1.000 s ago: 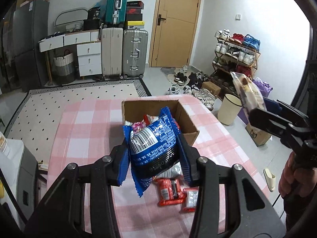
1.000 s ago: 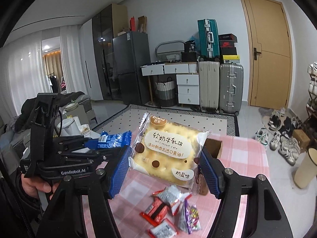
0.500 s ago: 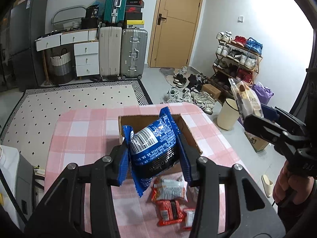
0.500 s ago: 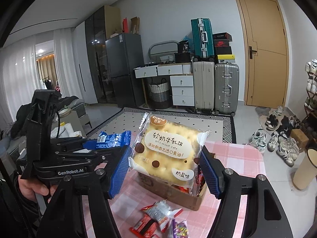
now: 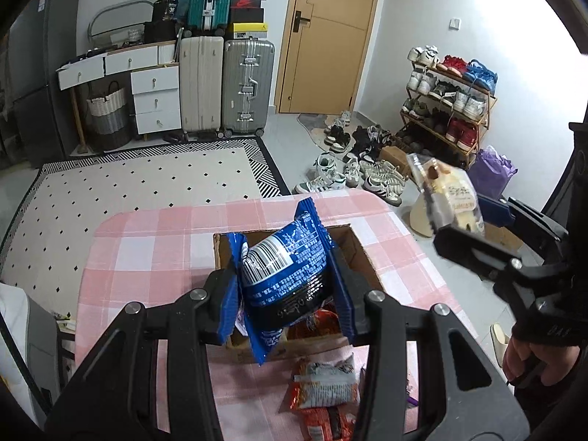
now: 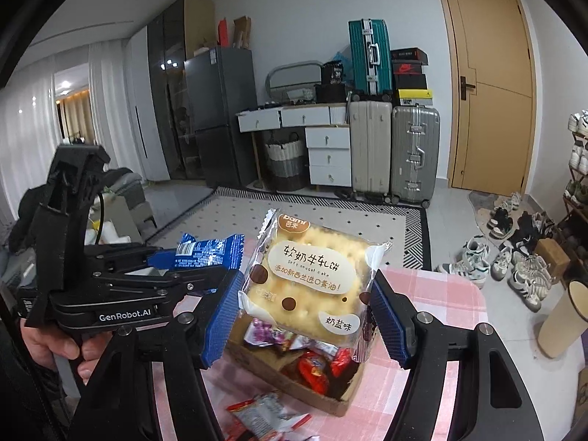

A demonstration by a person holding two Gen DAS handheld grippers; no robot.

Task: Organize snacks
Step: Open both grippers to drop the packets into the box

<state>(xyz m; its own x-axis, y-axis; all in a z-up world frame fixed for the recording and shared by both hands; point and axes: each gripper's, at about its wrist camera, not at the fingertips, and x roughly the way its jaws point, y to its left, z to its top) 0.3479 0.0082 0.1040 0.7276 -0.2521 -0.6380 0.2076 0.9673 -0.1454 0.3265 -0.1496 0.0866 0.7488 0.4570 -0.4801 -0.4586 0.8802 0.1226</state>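
Note:
My left gripper (image 5: 286,290) is shut on a blue snack packet (image 5: 286,275) and holds it above the open cardboard box (image 5: 358,253) on the pink checked table (image 5: 154,253). My right gripper (image 6: 305,305) is shut on a yellow nougat cake packet (image 6: 312,283), held above the same box (image 6: 294,378), which holds several wrapped snacks. The right gripper with its packet (image 5: 450,194) shows at the right of the left wrist view. The left gripper with the blue packet (image 6: 209,251) shows at the left of the right wrist view.
Loose red and silver snack packets (image 5: 323,386) lie on the table in front of the box, also seen in the right wrist view (image 6: 264,415). A beige bin (image 6: 562,319) and shoes (image 5: 360,172) stand on the floor to the right of the table.
Both grippers have moved forward with their packets, from over the loose snacks to over the box. Both stay shut on their packets.

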